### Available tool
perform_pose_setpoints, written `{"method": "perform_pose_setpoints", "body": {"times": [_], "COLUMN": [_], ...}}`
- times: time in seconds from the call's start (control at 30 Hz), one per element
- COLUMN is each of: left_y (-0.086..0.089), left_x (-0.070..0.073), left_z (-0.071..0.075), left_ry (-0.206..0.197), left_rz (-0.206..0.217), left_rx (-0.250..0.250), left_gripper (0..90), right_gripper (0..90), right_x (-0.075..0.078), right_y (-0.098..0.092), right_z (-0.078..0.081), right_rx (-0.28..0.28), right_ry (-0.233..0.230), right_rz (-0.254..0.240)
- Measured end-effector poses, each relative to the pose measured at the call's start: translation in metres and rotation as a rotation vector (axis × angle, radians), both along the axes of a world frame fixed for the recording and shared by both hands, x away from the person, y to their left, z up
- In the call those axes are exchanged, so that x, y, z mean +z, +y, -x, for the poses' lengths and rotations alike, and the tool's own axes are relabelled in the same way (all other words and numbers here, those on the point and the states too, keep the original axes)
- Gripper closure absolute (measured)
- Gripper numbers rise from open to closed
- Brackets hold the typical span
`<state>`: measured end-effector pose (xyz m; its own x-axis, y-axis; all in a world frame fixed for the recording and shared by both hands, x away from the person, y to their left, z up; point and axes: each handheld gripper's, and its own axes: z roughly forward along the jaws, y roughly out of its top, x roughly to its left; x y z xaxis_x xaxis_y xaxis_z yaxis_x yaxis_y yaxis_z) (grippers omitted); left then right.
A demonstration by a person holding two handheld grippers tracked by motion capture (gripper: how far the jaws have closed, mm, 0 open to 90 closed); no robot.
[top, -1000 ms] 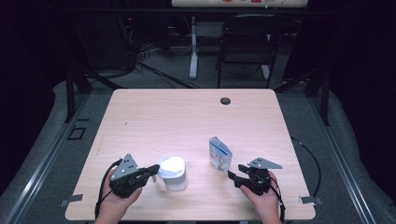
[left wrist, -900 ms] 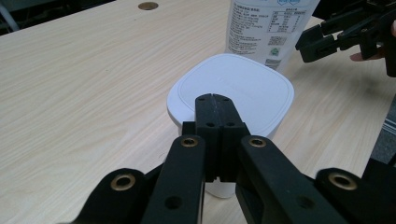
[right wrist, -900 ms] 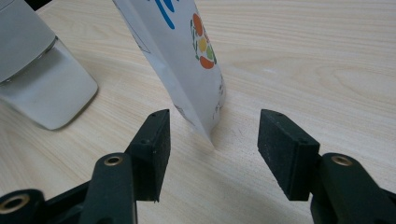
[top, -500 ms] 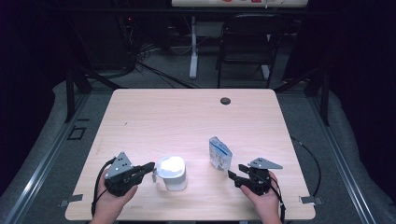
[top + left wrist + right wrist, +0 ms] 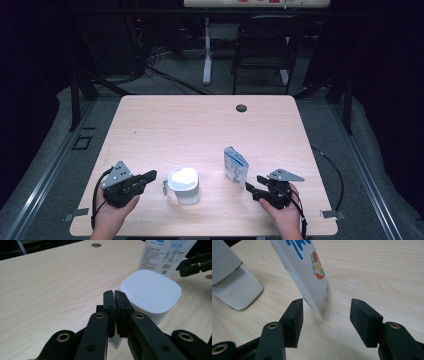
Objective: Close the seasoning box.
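High view: the tub (image 5: 184, 185) stands on the table (image 5: 200, 125) at 3 o'clock from the left claw (image 5: 150, 175), nearer it than the right claw (image 5: 251, 189).

Left gripper view: its jaws, together on nothing, have just begun parting.

Right gripper view: jaws apart, the pouch (image 5: 304, 267) at 12 o'clock.

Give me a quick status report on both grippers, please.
Left hand-held gripper shut, empty, beside white container. Right hand-held gripper open, facing pouch. Nothing between.
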<state>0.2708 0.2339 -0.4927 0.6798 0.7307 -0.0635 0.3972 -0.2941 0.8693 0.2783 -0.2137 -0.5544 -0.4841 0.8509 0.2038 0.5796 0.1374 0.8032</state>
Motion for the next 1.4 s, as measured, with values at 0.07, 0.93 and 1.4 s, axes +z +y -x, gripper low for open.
{"method": "perform_pose_setpoints", "body": {"times": [0.07,0.93,1.4], "left_y": [0.005,0.057,0.067], "left_x": [-0.003,-0.056,-0.068], "left_z": [-0.002,-0.024,-0.029], "left_ry": [0.006,0.126,0.156], "left_rz": [0.012,0.013,0.016], "left_rx": [0.025,0.241,0.279], "left_gripper": [85.7,51.4,45.2], "right_gripper": [44.3,44.2,43.4], "right_x": [0.0,0.009,0.003], "right_y": [-0.001,-0.016,-0.024], "right_z": [0.0,0.004,0.001], "right_rx": [0.0,-0.012,-0.021], "right_ry": [0.0,-0.024,-0.017], "right_rz": [0.0,0.029,0.048]}}
